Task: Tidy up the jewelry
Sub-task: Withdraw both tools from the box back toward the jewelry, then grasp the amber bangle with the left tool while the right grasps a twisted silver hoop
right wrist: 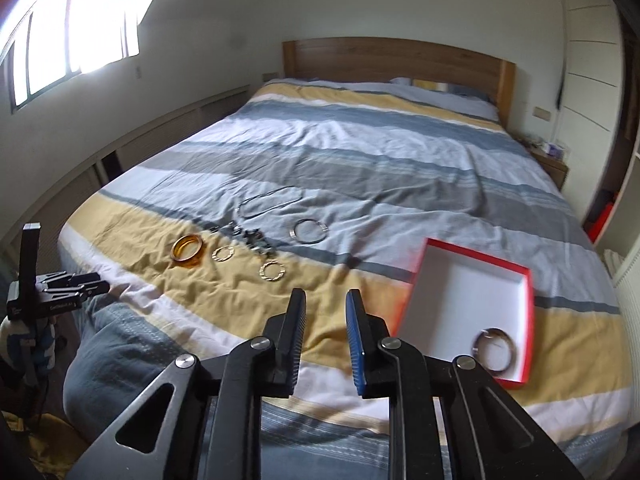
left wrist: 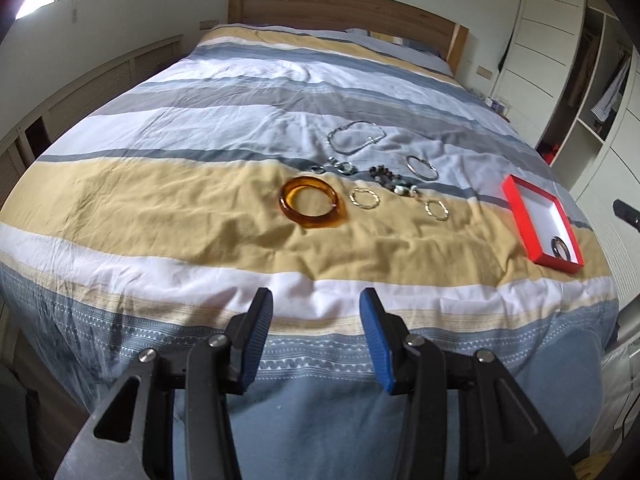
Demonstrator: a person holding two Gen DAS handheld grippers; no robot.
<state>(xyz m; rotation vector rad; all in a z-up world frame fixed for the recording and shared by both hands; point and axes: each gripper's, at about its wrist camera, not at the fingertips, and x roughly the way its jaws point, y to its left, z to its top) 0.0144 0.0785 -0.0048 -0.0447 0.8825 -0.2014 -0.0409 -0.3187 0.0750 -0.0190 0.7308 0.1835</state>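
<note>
Left gripper wide, empty; right gripper narrow, empty. Bangle in red box, near bed's foot edge.

I'm looking down a made bed with a striped duvet, bands of yellow, white, grey and blue, creased all over. At the far end I see a wooden headboard with a pale pillow lying against it. Bright window up on the left wall, washed out by daylight. Low louvred panels run along that wall below it. On the right I've got white wardrobe doors, an open shelf with clothes hanging, and a small bedside table.
</note>
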